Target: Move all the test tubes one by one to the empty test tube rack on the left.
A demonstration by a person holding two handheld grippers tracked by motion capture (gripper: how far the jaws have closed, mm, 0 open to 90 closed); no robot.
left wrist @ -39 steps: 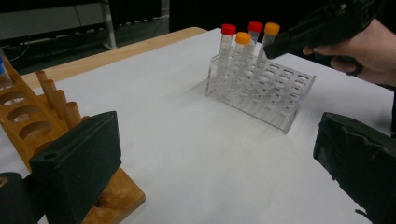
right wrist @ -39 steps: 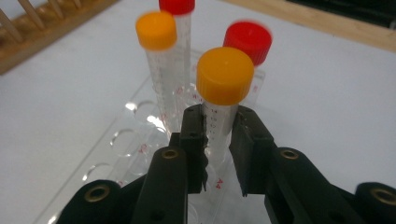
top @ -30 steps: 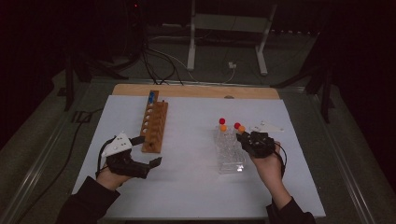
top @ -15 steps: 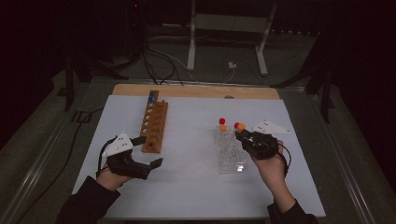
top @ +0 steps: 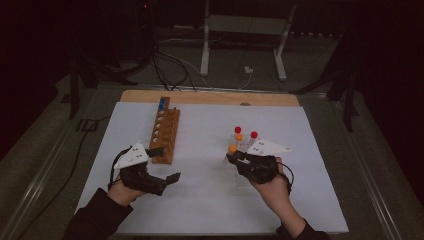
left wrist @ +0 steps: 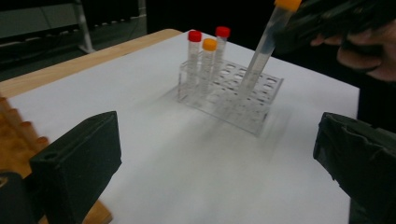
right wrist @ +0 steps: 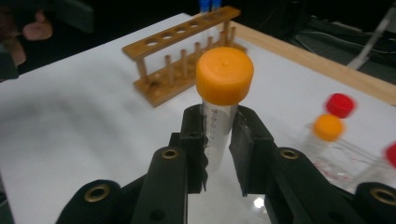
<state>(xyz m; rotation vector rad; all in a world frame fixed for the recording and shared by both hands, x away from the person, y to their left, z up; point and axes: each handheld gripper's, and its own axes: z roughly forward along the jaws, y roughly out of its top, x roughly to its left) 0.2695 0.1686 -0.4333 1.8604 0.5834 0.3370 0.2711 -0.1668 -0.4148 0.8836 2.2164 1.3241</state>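
1. Since the earlier frames your right gripper [top: 234,156] has shifted toward 9 o'clock in the high view, off the clear rack's 3 o'clock side to its front edge, taking the orange-capped tube [top: 232,148] with it; your left gripper [top: 167,165] has kept its place.
2. Right jaws are clenched on the orange-capped tube [right wrist: 219,112] just under its cap; the right gripper view shows both pads pressed on the tube wall.
3. In the left gripper view the tube [left wrist: 266,44] is tilted, cap toward 1 o'clock, lower end down among the holes of the clear rack [left wrist: 243,100]. Can't tell if the tip is seated or just above a hole.
4. The clear rack [top: 240,172] sits at about 4 o'clock from the sheet's centre. At its far end stand two red-capped tubes [top: 238,130] and another orange-capped one [top: 239,137], upright.
5. Left jaws are released, spread wide, nothing between them, at 7 o'clock on the white sheet [top: 210,210].
6. The wooden rack [top: 165,135] lies at 12 o'clock from your left gripper, just beside it, with one blue-capped tube [top: 161,104] in its far end.
7. The wooden rack and the clear rack are well apart.
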